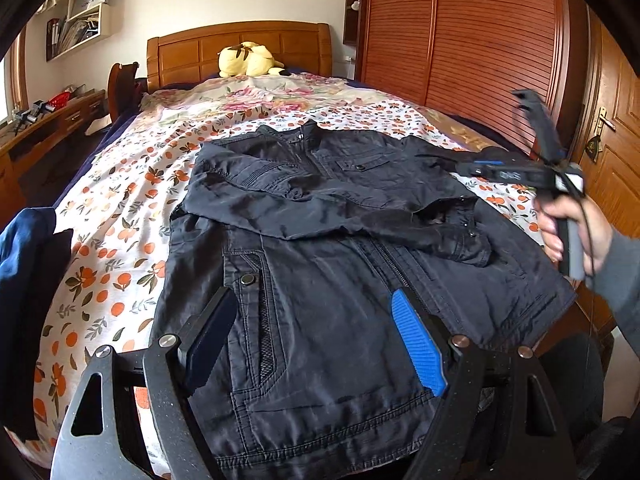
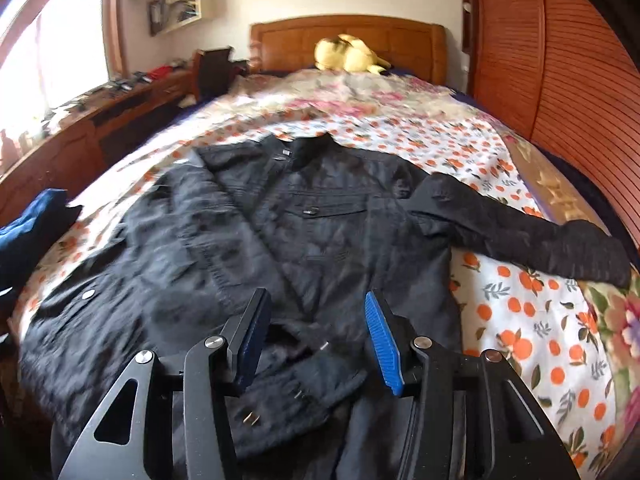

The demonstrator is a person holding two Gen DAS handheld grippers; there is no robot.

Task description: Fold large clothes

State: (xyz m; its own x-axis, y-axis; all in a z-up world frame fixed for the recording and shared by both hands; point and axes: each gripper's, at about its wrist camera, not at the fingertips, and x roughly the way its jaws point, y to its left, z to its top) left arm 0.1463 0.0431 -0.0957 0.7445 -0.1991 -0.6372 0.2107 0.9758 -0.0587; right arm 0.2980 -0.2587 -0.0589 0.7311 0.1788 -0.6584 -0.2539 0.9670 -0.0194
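Hovering over the lower front of a dark jacket (image 1: pixel 320 280), the left gripper (image 1: pixel 316 344) has its jaws spread wide with nothing between the pads, only cloth showing below them. One pad is blue and ribbed, the other dark. The right gripper (image 2: pixel 316 340) likewise stands apart over the jacket's near edge, jaws parted and empty, the pads not pressing on the fabric; a sleeve cuff (image 2: pixel 304 392) with small metal snaps lies just beneath and between them. In the left wrist view the right gripper appears at the far right edge, held in a hand (image 1: pixel 568 220) with a grey sleeve, raised above the jacket's right side. The jacket lies front up on the bed (image 1: pixel 132 184), collar toward the headboard (image 1: pixel 240 52), zip closed. One sleeve is folded across the chest, its cuff ending near the opposite side. The other sleeve (image 2: pixel 532 236) stretches out flat on the coverlet toward the wardrobe side. The coverlet is white with orange fruit print. A yellow plush toy (image 1: pixel 248 62) sits by the headboard. A blue garment (image 1: pixel 28 264) lies bunched at the bed's left edge. A slatted wooden wardrobe (image 1: pixel 480 40) runs along the right; a desk (image 2: pixel 80 120) stands at the left under a bright window.
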